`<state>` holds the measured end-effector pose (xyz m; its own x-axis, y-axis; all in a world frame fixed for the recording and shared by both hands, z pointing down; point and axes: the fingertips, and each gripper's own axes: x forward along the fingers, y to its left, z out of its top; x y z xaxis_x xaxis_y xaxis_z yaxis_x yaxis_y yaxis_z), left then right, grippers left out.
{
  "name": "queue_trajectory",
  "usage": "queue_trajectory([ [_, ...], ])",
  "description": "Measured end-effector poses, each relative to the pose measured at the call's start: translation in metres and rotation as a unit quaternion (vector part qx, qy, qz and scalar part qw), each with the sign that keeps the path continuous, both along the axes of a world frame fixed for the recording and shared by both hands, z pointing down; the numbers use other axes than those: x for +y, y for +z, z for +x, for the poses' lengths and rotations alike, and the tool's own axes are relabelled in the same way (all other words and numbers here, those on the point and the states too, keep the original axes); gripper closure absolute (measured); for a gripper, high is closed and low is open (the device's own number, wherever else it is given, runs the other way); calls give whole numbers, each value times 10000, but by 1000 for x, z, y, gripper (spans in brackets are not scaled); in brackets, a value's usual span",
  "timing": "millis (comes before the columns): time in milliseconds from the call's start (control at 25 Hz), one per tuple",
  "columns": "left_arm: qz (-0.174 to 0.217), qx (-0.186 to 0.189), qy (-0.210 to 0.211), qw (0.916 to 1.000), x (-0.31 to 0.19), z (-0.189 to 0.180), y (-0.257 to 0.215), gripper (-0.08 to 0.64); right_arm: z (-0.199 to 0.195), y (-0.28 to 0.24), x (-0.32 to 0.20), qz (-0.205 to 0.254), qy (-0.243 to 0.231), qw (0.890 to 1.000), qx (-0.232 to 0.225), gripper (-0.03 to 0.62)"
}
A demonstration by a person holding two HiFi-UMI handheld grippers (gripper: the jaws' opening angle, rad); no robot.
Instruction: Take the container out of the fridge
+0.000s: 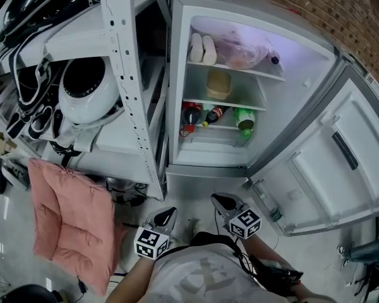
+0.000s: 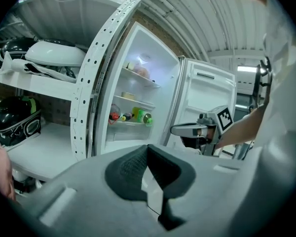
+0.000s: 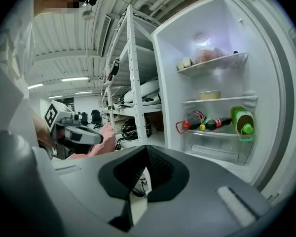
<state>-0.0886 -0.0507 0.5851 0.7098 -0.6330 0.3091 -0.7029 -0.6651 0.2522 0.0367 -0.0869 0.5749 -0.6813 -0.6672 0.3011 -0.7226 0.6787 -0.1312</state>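
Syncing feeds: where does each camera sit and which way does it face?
Head view: on the head, steeply down at the open fridge; left tool, right tool, shirt show.
Left gripper view: on the left tool, facing the fridge; right tool shows.
Right gripper view: on the right tool, facing the fridge; left tool shows.
All share the container on the middle shelf.

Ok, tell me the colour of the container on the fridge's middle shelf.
The container is tan, best seen in the head view.
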Motion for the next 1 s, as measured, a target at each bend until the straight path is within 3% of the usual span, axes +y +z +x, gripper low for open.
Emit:
queue_trajectory([
  [280, 22, 30, 20, 10000, -21, 7, -6, 558, 12, -6, -37, 113, 109, 9999, 39, 584],
  [440, 26, -136, 126, 9998, -36, 14, -4, 558, 17, -11, -64, 241, 117, 9996, 90, 584],
  [1000, 214, -59, 562, 9982, -127, 72, -27, 558, 54, -45, -184, 797, 226, 9951, 547, 584],
])
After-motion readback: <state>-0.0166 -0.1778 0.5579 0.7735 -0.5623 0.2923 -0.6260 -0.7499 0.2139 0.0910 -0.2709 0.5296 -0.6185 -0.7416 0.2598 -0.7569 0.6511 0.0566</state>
